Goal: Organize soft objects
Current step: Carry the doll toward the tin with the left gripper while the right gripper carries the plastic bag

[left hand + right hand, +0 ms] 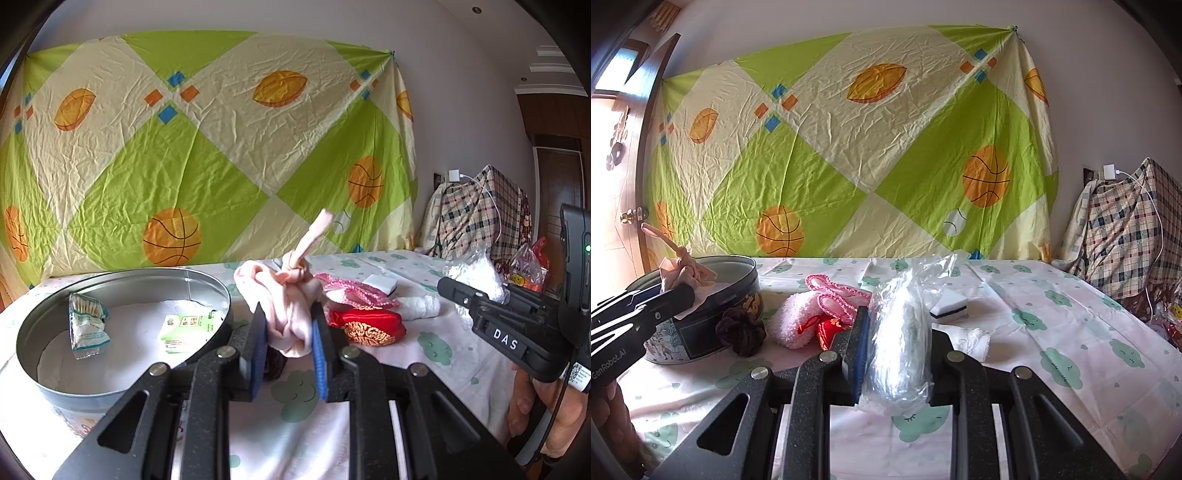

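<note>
My left gripper is shut on a knotted pale pink cloth and holds it just right of the round metal tin; it also shows in the right wrist view over the tin. My right gripper is shut on a clear plastic bag of white material, held above the table. On the table lie a pink fluffy sock, a red embroidered pouch, a dark brown scrunchie, a white sponge and a white cloth roll.
The tin holds a pack of cotton swabs and a small green packet. The table has a cloud-print cover. A plaid bundle stands at the right against the wall. A basketball-print sheet hangs behind.
</note>
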Tool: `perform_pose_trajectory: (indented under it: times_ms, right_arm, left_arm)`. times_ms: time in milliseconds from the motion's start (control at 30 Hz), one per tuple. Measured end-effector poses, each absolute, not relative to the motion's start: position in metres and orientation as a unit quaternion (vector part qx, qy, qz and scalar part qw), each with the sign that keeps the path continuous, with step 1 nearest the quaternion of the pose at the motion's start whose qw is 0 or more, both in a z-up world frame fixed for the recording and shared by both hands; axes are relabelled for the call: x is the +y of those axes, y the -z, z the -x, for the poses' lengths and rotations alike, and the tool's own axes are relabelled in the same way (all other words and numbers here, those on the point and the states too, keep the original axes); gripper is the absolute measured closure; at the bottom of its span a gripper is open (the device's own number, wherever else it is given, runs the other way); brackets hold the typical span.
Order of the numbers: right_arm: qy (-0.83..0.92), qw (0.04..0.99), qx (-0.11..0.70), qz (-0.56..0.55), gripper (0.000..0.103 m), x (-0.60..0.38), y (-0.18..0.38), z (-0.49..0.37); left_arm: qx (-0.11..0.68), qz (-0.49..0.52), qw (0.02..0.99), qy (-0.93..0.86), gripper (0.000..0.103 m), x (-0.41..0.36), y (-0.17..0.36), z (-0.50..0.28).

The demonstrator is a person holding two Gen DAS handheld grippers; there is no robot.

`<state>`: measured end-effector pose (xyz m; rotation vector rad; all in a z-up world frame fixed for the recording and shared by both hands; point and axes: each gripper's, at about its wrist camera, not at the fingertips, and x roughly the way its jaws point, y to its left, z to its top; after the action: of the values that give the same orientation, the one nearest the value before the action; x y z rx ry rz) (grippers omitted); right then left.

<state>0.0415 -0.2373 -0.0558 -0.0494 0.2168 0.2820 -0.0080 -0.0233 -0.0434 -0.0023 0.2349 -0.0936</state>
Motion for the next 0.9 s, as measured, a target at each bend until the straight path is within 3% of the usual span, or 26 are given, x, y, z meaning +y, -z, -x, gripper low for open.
perform_pose_trajectory:
  times_ms: [900]
  right_arm:
    - [-0.167,0.98,0.106,0.038,0.078,-0.203,0.058,-0.032]
  left_arm:
    - [0.091,0.023,0.995,0.026,0.083,0.001,0.041,0.021]
